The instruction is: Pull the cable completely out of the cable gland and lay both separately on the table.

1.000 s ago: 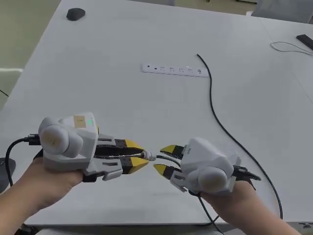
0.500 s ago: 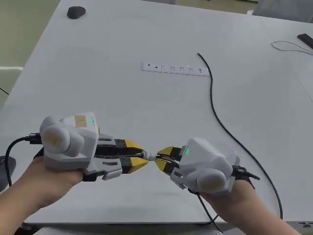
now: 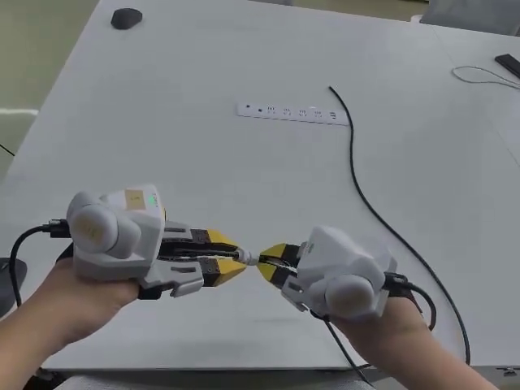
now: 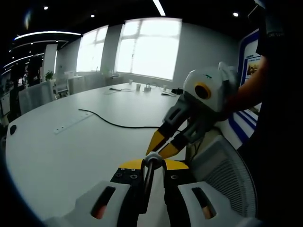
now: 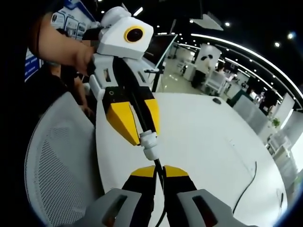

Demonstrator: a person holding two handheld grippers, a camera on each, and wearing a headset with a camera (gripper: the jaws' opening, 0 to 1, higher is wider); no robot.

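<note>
since a second ago the right gripper [image 3: 266,269] has closed. its yellow jaws, then spread wide and short of the work, are now pressed together on the thin black cable [image 5: 160,174], just beside the cable gland [image 3: 250,260]. the left gripper [image 3: 237,262] points toward it from the other side, tip to tip, with its jaws pinching the small white gland between them.

both grippers are held near the front edge of the white table [image 3: 187,162], and the gland is up between the two sets of jaws rather than lying on the surface. in the right gripper view the cable comes straight out of the gland's end and runs down between that gripper's own jaws, so the two parts are still joined.

further back on the table lies a white power strip [image 3: 292,114], with a black cord [image 3: 366,207] trailing from its right end toward the near right edge. a dark mouse [image 3: 126,18] sits at the far left corner. a grey mesh chair [image 5: 61,170] shows beside the table in the right gripper view.
</note>
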